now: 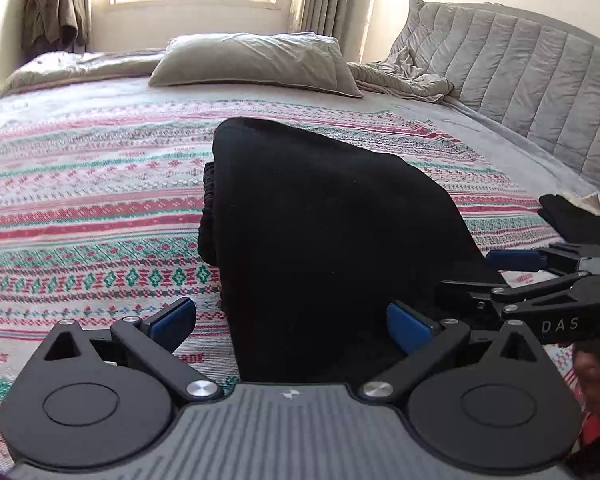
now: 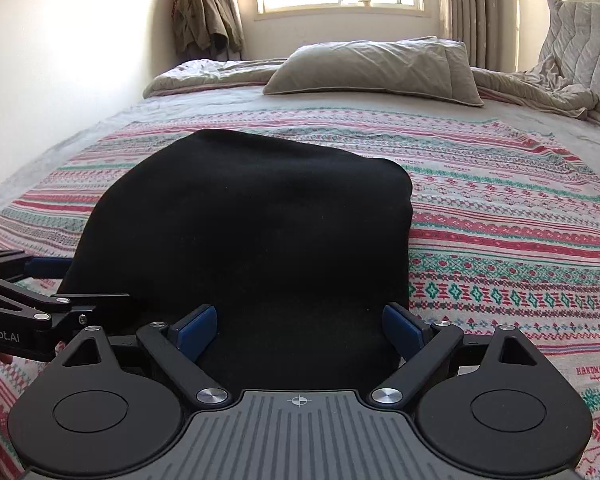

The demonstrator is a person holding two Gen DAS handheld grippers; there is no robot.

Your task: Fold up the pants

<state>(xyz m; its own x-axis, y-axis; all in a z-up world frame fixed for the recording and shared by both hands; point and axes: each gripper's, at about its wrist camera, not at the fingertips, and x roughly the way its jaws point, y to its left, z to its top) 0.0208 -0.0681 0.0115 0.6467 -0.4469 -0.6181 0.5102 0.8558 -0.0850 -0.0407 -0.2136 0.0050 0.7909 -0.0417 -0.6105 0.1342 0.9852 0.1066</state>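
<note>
The black pants [image 1: 320, 220] lie folded into a thick bundle on the patterned blanket [image 1: 80, 200], with a ribbed waistband showing at the bundle's left side. My left gripper [image 1: 292, 322] is open at the bundle's near edge: its left pad hangs over bare blanket and its right pad sits by the cloth. In the right wrist view the pants [image 2: 252, 220] fill the middle, and my right gripper [image 2: 300, 328] stands open with the near edge of the cloth between its blue pads. Each gripper shows in the other's view, the right gripper [image 1: 488, 274] and the left gripper [image 2: 76, 282], side by side.
A grey pillow [image 2: 372, 68] and a rumpled sheet lie at the far end of the bed. A quilted headboard [image 1: 520, 80] runs along the right. A jacket [image 2: 204, 16] hangs by the window. Something black [image 1: 580, 220] lies at the bed's right edge.
</note>
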